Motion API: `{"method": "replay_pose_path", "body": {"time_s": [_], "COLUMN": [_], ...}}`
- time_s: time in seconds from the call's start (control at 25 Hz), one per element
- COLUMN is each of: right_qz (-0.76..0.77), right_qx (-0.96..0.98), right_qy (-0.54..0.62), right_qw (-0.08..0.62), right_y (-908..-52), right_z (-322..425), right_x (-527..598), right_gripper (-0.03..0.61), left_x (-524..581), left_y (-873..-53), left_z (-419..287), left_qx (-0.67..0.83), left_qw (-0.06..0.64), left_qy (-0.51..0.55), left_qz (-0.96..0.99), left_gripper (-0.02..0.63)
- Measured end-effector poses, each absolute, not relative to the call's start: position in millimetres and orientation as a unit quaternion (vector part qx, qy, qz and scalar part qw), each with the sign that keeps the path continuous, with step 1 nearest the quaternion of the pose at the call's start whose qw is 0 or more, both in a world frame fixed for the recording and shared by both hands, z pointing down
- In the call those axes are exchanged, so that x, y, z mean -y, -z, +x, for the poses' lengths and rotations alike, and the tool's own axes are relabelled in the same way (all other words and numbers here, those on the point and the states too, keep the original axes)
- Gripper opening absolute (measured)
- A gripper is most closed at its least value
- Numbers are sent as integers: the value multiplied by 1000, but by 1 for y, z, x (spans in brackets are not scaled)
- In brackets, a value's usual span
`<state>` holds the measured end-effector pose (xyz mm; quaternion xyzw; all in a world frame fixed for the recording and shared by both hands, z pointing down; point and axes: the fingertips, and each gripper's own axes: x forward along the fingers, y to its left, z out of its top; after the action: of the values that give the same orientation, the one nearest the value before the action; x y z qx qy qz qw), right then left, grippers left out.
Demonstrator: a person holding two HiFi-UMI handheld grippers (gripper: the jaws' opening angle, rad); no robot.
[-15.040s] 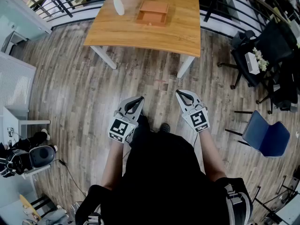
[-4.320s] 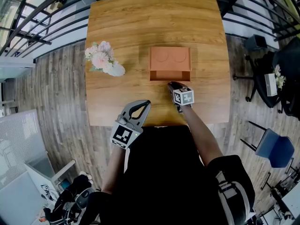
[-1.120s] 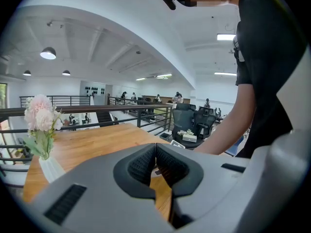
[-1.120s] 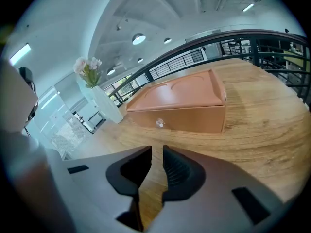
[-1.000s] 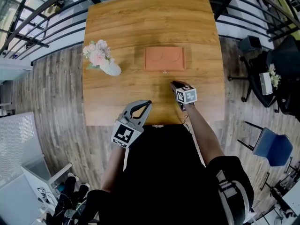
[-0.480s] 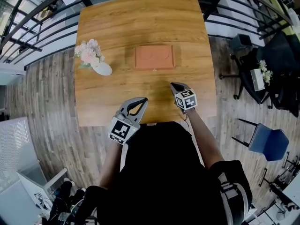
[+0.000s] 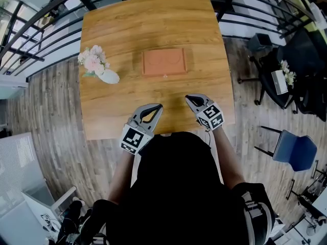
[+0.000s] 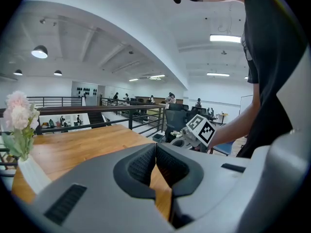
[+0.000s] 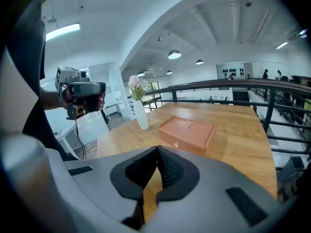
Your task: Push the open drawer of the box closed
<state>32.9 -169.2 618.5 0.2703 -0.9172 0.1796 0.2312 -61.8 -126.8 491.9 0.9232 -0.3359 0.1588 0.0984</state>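
Drawer flush in the box; I judge it done.
I hold left gripper and right gripper short of the box, jaws together, empty.

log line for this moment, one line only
drawer: closed, flush in box | left tongs: shut, empty | right tongs: shut, empty, apart from box | vase: left of box

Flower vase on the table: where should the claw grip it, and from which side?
Grip the vase on its white body, about mid-height, below the flowers. Come in level from the near edge of the table, probably with the left claw, which is nearer. It stands upright and narrow, and blooms spread over its mouth, so a top approach looks poor.
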Motion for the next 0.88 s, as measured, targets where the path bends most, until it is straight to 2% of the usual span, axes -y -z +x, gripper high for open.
{"method": "replay_pose_path", "body": {"time_s": [0.52,0.88], "right_qz": [260,253], "right_qx": [945,950], "right_qy": [-90,-71], "right_qw": [177,169], "right_y": [-547,-536], "right_z": [26,23], "right_x": [163,168], "right_gripper": [14,14], "left_x": [126,127], "left_y": [-496,-497], "left_z": [-63,-59], "left_qx": [343,348], "left_qw": [99,100], "left_qy": [-164,-165], "left_qz": [920,917], "left_gripper": [22,23]}}
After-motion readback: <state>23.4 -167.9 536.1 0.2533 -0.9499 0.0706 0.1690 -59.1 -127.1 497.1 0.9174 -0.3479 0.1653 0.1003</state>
